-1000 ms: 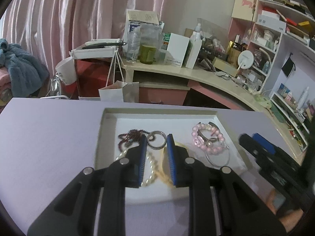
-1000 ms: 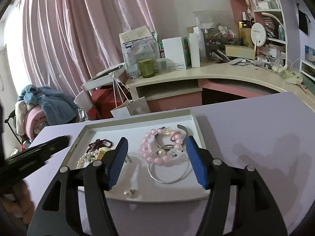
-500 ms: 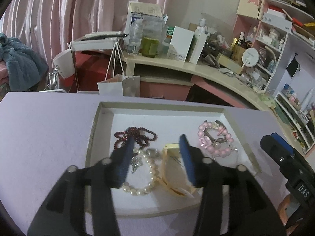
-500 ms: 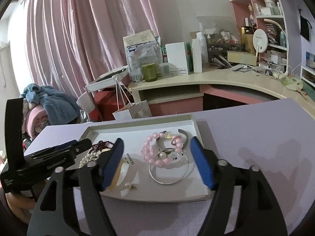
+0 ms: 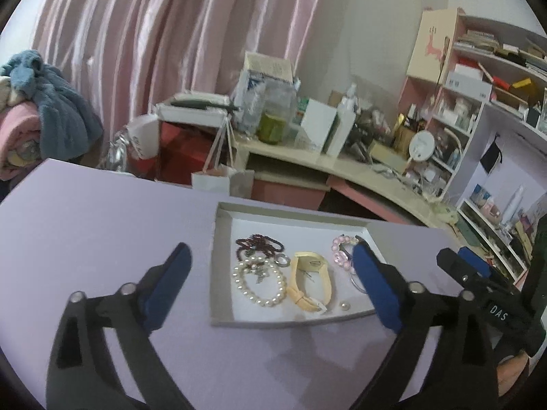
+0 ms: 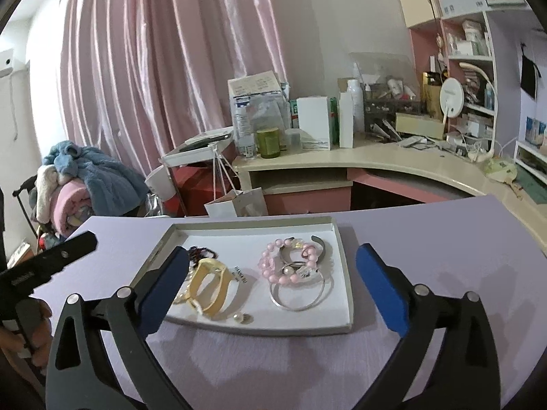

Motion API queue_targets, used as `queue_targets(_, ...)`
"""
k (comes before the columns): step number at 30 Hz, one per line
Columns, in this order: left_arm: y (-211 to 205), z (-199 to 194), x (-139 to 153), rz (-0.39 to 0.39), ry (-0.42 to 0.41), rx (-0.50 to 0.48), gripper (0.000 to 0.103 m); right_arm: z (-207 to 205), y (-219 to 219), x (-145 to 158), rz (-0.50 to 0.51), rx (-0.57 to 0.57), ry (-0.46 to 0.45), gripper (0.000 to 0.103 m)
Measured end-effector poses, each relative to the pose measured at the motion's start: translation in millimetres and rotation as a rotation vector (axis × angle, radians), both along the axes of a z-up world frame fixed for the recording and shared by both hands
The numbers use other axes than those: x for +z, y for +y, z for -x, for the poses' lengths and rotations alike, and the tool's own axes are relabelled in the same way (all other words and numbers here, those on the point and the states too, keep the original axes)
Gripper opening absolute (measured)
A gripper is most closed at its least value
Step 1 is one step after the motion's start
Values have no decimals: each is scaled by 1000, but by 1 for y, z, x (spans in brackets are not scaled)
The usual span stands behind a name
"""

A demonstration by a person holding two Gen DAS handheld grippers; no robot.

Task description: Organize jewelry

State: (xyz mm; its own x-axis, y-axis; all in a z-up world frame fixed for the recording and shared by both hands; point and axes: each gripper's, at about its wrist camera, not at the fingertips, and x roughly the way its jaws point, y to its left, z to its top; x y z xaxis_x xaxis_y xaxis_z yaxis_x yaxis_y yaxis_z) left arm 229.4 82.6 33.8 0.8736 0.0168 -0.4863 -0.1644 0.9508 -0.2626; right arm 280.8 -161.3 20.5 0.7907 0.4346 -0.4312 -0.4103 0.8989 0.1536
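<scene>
Left gripper (image 5: 270,273) and right gripper (image 6: 271,280), jaws spread wide and empty, hover short of the shallow tray (image 6: 345,273) holding pearl bracelet (image 5: 259,285), yellow watch (image 5: 309,282), pink bead bracelet (image 6: 285,264) and silver bangle (image 6: 296,295), presumably to keep every piece visible.

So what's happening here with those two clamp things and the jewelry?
A person is sorting jewelry with a handheld gripper in each hand. Both the left gripper and the right gripper are open and empty, held above the purple table in front of the tray. The pearl bracelet, yellow watch, pink bead bracelet and silver bangle all lie in the tray.
</scene>
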Motion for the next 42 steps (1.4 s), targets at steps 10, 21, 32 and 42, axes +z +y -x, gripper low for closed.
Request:
queue_targets(10,-9,54,1,-53,-100,32,101,34,1,-13,52,-37,-31,102)
queue_targets(21,-36,84,-7,-167,-130,20,101,60,0,-21,52,-41,-20,102)
queue_targets(32,-37,107,-14,-148,-136,16,101,86,-3,-21,56,-53,-53,102)
queue_targets(42,-35,119,-20,-81,-121,-39,101,96,-6,-26,34,-39,-13,102)
